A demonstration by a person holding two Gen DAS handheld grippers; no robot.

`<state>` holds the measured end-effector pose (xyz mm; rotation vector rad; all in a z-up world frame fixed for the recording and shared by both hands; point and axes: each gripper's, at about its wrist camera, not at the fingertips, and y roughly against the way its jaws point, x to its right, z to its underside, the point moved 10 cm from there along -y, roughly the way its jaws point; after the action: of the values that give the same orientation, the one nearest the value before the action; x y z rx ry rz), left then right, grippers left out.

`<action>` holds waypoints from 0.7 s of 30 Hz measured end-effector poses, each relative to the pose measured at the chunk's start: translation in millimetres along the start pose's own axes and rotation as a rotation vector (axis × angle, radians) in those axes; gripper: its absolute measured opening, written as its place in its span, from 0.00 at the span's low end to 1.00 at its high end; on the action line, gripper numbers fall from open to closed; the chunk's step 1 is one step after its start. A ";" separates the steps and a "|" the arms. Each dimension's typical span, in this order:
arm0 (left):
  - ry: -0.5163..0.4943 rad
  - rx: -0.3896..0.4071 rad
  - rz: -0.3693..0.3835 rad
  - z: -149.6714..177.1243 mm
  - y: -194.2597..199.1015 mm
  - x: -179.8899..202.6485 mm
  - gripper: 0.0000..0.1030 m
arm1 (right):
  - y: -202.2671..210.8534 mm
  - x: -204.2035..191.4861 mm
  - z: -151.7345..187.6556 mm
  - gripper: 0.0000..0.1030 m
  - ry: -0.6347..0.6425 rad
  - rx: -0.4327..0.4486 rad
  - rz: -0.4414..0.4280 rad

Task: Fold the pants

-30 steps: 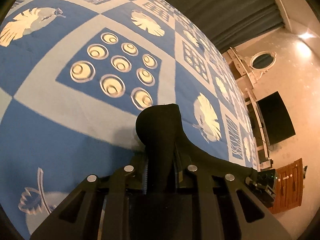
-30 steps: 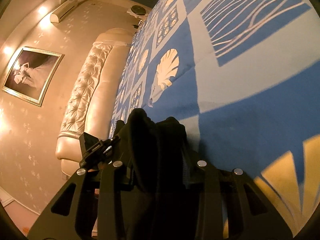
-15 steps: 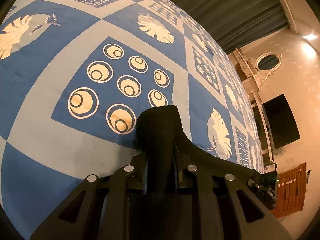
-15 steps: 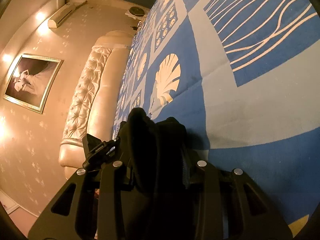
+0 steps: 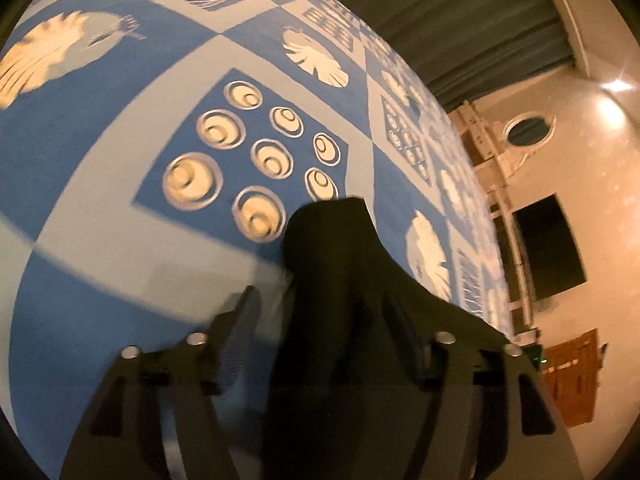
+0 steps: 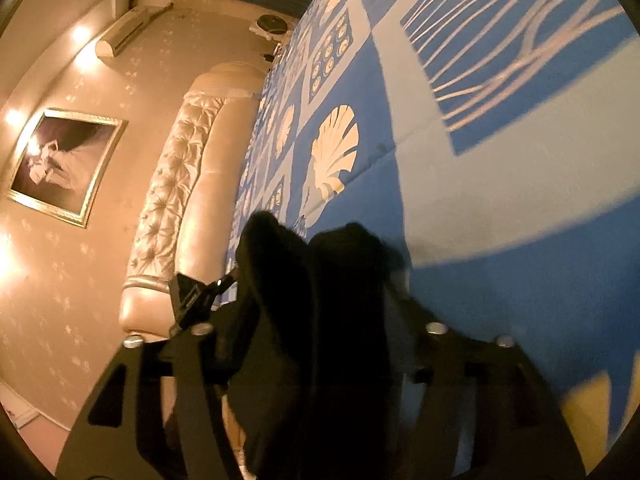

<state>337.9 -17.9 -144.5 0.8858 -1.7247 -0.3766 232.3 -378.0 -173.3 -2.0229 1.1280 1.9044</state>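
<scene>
In the left wrist view, the left gripper (image 5: 332, 320) fills the bottom edge, from 5 to 7 o'clock. Its jaws have just been opening and now stand wide; a gap shows between the ribbed left finger (image 5: 240, 332) and the black pants (image 5: 340, 280), a bunch of which stands up loose between the fingers at the centre. Beyond the cloth, toward 10 o'clock, lies the blue bedspread (image 5: 100, 152) with its panel of cream rings, and leaf prints further off at 12. At 3 o'clock a dark screen (image 5: 548, 244) hangs on the wall, with an oval mirror (image 5: 528, 130) above it at 2 and grey curtains (image 5: 460, 20) at 1.

In the right wrist view, the right gripper (image 6: 320, 332) also sits at 6 o'clock, jaws just opened and spread wide, the black cloth heaped slack between them in two humps. The patterned bedspread runs from 4 to 12 o'clock. At 9 o'clock stands a tufted cream headboard (image 6: 180, 184), and further off at 9 to 10 a framed picture (image 6: 64, 164) on the wall.
</scene>
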 end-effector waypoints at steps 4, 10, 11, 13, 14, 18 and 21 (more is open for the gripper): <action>0.008 -0.038 0.010 34.6 22.7 -9.7 0.69 | 31.9 11.9 18.9 0.69 -0.043 0.020 0.004; 0.086 -0.071 0.077 94.7 52.2 -13.3 0.70 | 44.9 12.6 59.0 0.74 -0.069 -0.003 -0.018; 0.089 -0.079 0.083 104.1 53.9 -11.0 0.70 | 41.8 9.3 66.6 0.76 -0.061 -0.012 -0.021; 0.076 -0.084 0.085 114.6 54.6 -5.2 0.71 | 33.5 1.8 76.6 0.78 -0.038 -0.027 -0.012; 0.065 -0.088 0.084 118.7 53.5 -1.9 0.72 | 28.5 -2.9 81.4 0.80 -0.025 -0.037 -0.009; 0.060 -0.080 0.073 125.3 47.5 7.6 0.75 | 12.0 -13.1 85.8 0.88 -0.005 -0.032 0.010; 0.079 -0.057 0.066 124.4 45.5 7.4 0.75 | 2.9 -14.0 88.2 0.83 0.006 -0.038 0.048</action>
<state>205.6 -15.3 -152.8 0.7906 -1.6584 -0.3414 161.2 -323.8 -176.0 -2.0401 1.1607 1.9586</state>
